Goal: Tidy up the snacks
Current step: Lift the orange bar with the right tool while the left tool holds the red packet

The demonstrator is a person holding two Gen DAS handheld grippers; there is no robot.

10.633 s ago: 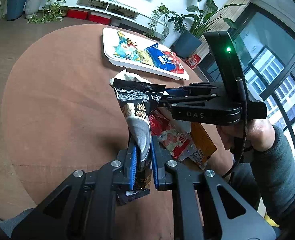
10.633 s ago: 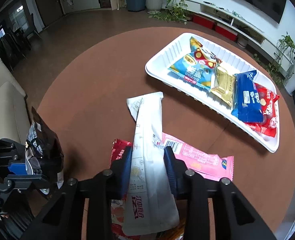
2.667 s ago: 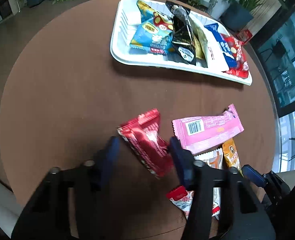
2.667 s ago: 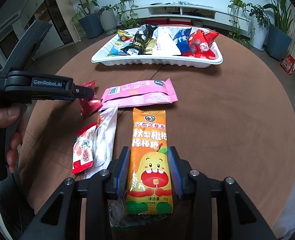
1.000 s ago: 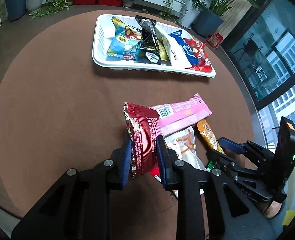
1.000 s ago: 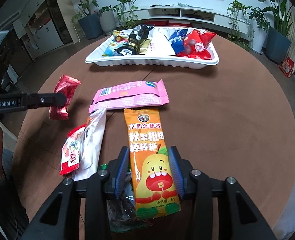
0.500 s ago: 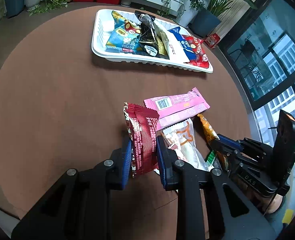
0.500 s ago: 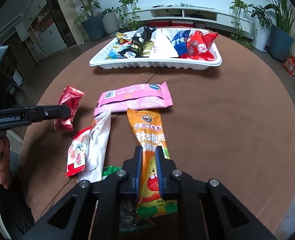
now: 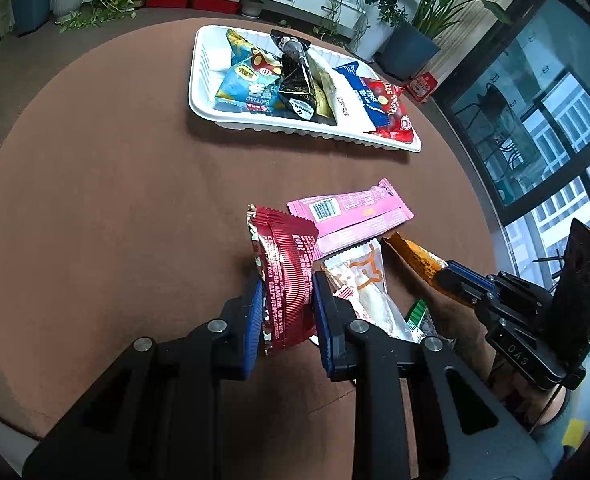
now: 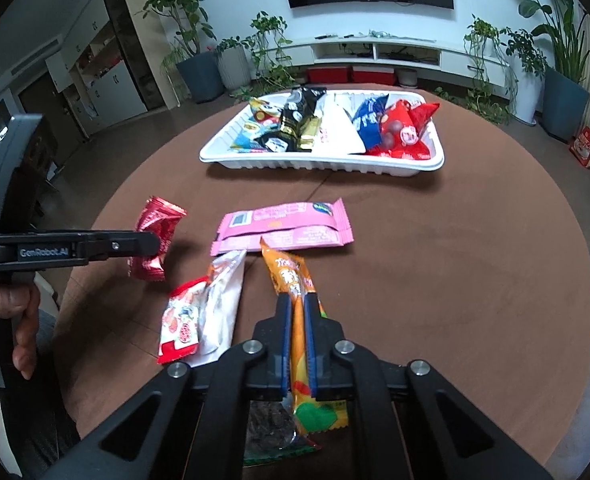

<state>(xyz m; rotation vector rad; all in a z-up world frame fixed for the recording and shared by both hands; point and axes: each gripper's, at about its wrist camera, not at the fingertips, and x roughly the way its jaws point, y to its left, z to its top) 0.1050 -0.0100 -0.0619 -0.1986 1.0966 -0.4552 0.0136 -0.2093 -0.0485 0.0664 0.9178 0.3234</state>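
Filling most of both views, a round brown table (image 10: 435, 280) carries everything. At its far side sits a white ribbed tray (image 10: 323, 162), crowded with packets lying side by side: a light blue one at the left end, then a black packet (image 9: 295, 80), a white one, a dark blue one and a red bag (image 10: 403, 132) at the right end.

Nearer, loose on the tabletop, a long pink wrapper (image 10: 283, 230) lies crosswise with its barcode up. Just beside it, toward the camera, a white pouch (image 10: 223, 304) lies lengthwise, with a small red-and-white strawberry-print sachet (image 10: 181, 320) touching its left edge. A dark packet with a green edge (image 10: 271, 432) shows under the right-hand tool.

The left gripper (image 9: 287, 308) is clamped on a dark red crinkled packet (image 9: 287, 276), blue pads pressing both of its sides; in the right wrist view the packet hangs clear of the table, with its shadow below. A hand (image 10: 19, 320) grips this tool's handle at the left edge.

The right gripper (image 10: 298, 316) is pinched together on an orange candy stick pack (image 10: 291, 276), which is creased narrow between the pads. Its far end reaches to the pink wrapper, and its green-printed near end sticks out behind the fingers.
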